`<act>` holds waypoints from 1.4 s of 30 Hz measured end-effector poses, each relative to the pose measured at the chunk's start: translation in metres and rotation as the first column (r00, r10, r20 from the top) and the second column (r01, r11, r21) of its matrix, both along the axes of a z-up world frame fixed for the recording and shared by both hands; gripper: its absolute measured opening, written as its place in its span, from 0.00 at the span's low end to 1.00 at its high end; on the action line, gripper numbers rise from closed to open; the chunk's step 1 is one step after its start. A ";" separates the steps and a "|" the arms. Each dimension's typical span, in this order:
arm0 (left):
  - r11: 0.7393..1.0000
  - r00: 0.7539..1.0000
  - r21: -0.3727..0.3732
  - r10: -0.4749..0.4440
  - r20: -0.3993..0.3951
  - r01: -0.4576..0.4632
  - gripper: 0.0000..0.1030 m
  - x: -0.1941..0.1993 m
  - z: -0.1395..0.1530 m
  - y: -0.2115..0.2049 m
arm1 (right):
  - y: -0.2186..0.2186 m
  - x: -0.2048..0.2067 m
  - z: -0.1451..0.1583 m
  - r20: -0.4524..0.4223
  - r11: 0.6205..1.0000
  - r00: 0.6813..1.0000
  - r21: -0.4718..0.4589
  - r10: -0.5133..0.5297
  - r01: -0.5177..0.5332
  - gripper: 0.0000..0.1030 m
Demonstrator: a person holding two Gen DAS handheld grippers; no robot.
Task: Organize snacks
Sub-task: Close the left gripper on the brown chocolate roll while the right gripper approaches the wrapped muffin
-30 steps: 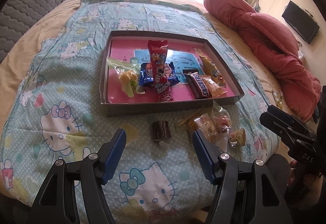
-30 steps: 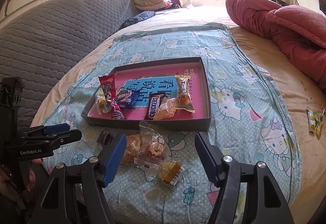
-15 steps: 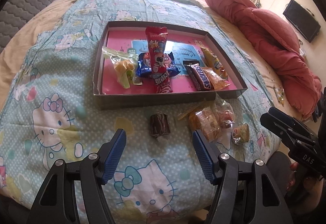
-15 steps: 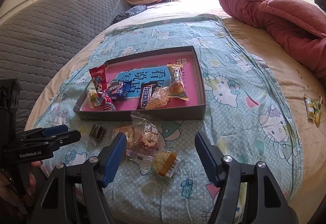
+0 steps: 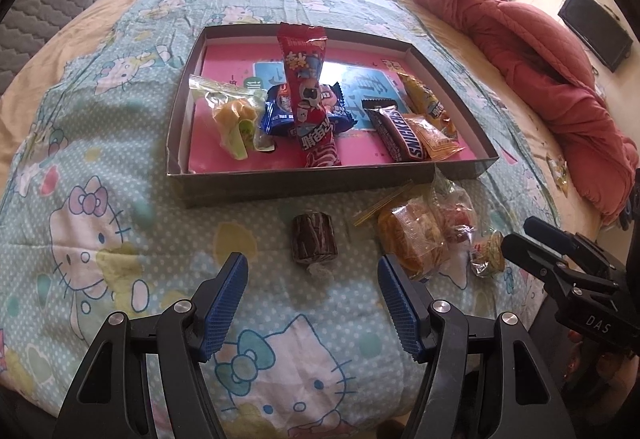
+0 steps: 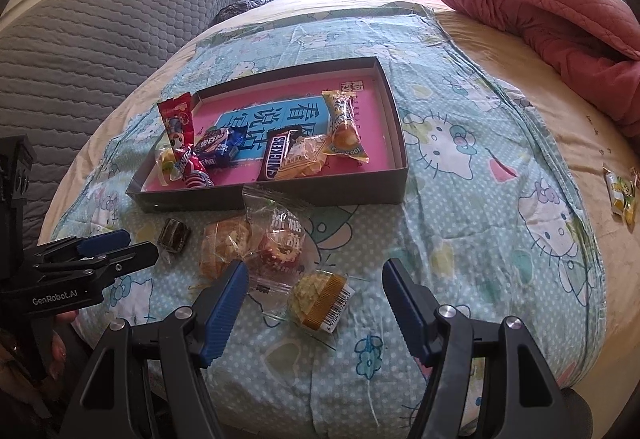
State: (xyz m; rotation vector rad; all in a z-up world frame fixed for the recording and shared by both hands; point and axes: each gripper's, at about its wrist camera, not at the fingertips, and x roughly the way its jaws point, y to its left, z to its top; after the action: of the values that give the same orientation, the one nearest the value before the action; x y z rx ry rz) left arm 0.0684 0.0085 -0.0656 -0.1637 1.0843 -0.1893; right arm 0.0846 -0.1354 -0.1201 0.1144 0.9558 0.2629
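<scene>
Left gripper (image 5: pixel 312 279): fingers spread, nothing between them, poised over the brown wrapped candy (image 5: pixel 313 239) on the bed cover. Right gripper (image 6: pixel 314 289): fingers spread and empty above the small yellow cake packet (image 6: pixel 320 297).

Risks, judged:
- Clear wrappers of the 2 pastry packets (image 6: pixel 256 243) overlap; the right fingers may snag a neighbour's film and drag it along.
- Soft quilt (image 6: pixel 480 199) yields, so fingers could dig into cloth or crush the cake.
- Both grippers work close together; collision possible.
- Grey tray (image 5: pixel 180 175) wall is near; a carried snack may clip it.
- 1 packet (image 6: pixel 620 193) lies well apart, easily missed.
</scene>
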 end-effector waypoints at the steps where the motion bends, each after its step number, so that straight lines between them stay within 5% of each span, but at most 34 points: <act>1: 1.000 1.000 -0.001 0.002 0.000 -0.002 0.67 0.001 -0.001 0.000 | 0.000 0.001 -0.002 -0.009 1.000 1.000 0.007 -0.005 0.005 0.67; 7: 1.000 1.000 -0.008 0.006 -0.007 -0.006 0.67 0.006 -0.006 -0.002 | -0.003 0.006 -0.014 -0.074 0.997 0.996 0.061 -0.049 0.053 0.67; 20: 1.000 0.999 0.001 0.026 -0.026 -0.026 0.67 0.018 -0.018 0.000 | -0.005 0.010 -0.033 -0.142 0.994 0.985 0.031 -0.099 0.105 0.67; 33: 0.999 1.000 0.027 0.025 -0.014 -0.025 0.67 0.026 -0.026 -0.005 | 0.008 0.015 -0.043 -0.144 0.998 0.987 -0.008 -0.065 0.065 0.57; 42: 0.998 0.999 0.034 0.045 -0.005 -0.045 0.67 0.028 -0.029 -0.010 | 0.006 0.019 -0.041 -0.124 0.999 0.992 0.047 -0.020 0.026 0.41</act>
State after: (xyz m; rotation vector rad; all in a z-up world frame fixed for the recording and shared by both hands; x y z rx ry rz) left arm 0.0964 -0.0010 -0.0944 -0.1582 1.0881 -0.1305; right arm 0.1039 -0.1296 -0.1612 0.1875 1.0711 0.2603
